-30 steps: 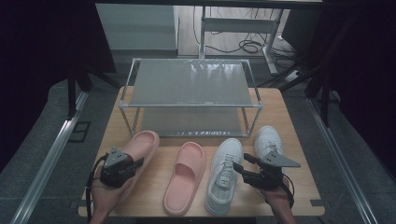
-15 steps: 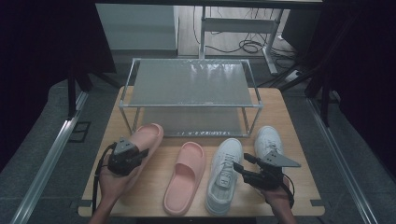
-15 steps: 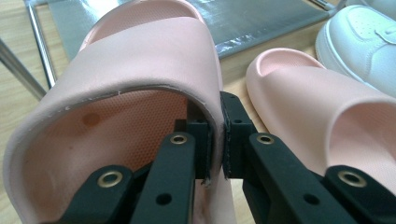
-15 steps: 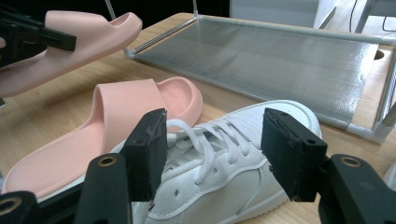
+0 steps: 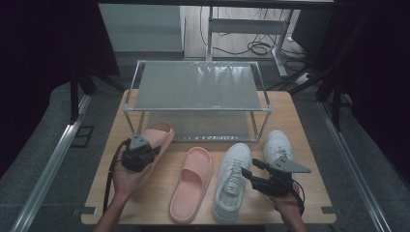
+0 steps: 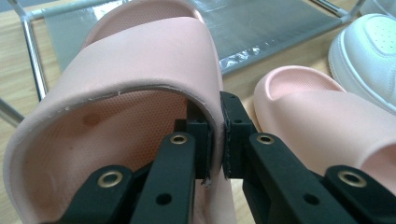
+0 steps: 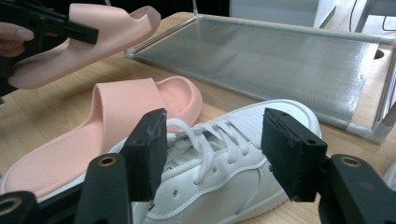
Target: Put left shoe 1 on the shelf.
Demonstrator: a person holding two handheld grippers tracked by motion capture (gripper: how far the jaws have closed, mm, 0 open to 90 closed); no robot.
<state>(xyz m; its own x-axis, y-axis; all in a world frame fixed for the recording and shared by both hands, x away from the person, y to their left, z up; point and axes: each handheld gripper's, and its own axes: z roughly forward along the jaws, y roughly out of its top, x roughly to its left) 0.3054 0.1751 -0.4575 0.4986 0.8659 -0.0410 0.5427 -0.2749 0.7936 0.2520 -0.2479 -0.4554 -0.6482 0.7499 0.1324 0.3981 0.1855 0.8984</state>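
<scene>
No text, label, brand, number or sign can be read on anything in these views
</scene>
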